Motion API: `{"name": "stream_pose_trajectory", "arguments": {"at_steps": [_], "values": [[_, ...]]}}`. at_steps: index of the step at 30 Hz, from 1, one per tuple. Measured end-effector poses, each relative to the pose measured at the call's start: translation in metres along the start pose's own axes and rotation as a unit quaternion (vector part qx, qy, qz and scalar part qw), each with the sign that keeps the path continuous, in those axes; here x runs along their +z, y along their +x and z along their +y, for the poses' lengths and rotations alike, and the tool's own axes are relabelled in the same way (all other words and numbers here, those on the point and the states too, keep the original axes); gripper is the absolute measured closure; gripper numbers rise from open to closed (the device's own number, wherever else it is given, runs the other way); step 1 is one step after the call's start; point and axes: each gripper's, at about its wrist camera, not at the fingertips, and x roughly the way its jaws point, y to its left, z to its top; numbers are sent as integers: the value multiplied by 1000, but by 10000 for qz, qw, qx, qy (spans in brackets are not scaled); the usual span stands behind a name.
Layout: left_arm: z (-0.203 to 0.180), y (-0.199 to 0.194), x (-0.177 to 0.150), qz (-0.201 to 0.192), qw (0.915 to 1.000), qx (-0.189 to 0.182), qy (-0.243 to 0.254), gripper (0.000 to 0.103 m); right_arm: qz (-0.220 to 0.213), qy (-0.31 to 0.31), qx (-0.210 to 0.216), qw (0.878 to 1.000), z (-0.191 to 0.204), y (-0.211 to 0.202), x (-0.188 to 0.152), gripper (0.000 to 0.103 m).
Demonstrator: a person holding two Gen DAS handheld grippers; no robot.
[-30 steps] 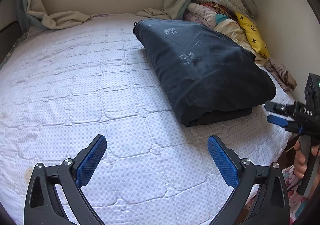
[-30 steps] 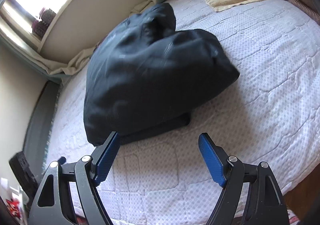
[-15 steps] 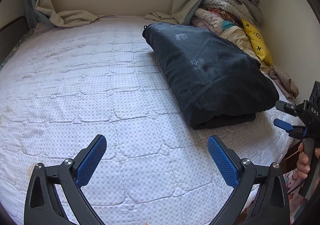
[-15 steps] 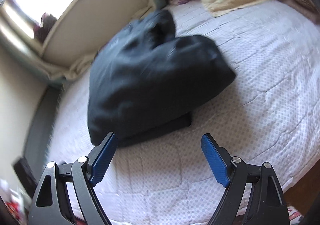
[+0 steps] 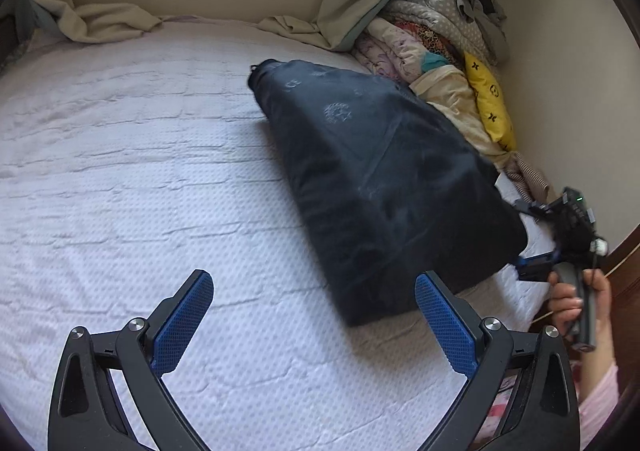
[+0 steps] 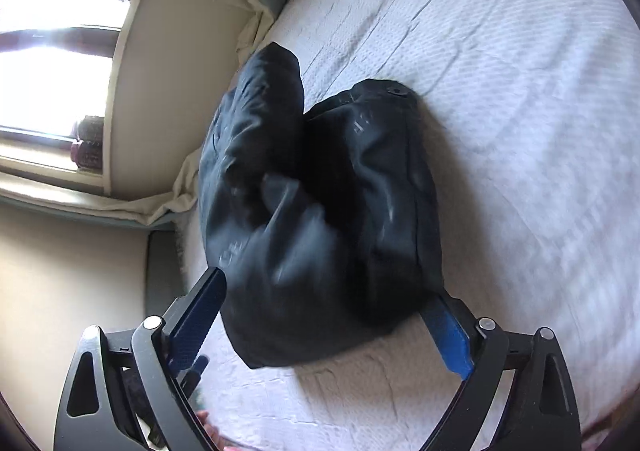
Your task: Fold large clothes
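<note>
The bulky, folded dark navy padded jacket (image 6: pixel 320 211) is seen on the white quilted bed (image 5: pixel 140 191) — its near end bracketed by the spread right hand-held gripper (image 6: pixel 324 327), just ahead-right of the spread, empty left hand-held gripper (image 5: pixel 312 315) — and is judged soft, light, slippery, best pinched at a folded edge.

Both wrist views low over bed (image 5: pixel 120 191), sharing black garment (image 5: pixel 384 179).
</note>
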Motion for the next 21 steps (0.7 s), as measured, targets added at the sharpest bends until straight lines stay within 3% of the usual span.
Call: {"name": "stream_pose_trajectory", "arguments": {"at_steps": [7, 9, 13, 18, 21], "values": [[11, 62, 40, 629, 9935, -812, -490, 1, 884, -16, 126, 9960, -13, 62, 31, 9], [14, 88, 46, 904, 9860, -1190, -746, 1, 950, -33, 234, 9952, -12, 74, 30, 9], [13, 128, 45, 1263, 9745, -1515, -1070, 1, 958, -310, 369, 9942, -6, 87, 32, 9], [8, 144, 39, 1144, 9715, -1722, -1164, 1, 968, -789, 211, 9919, 2, 102, 27, 9], [3, 141, 37, 1033, 9760, -1620, -1024, 10, 1113, -980, 240, 9887, 11, 111, 23, 14]]}}
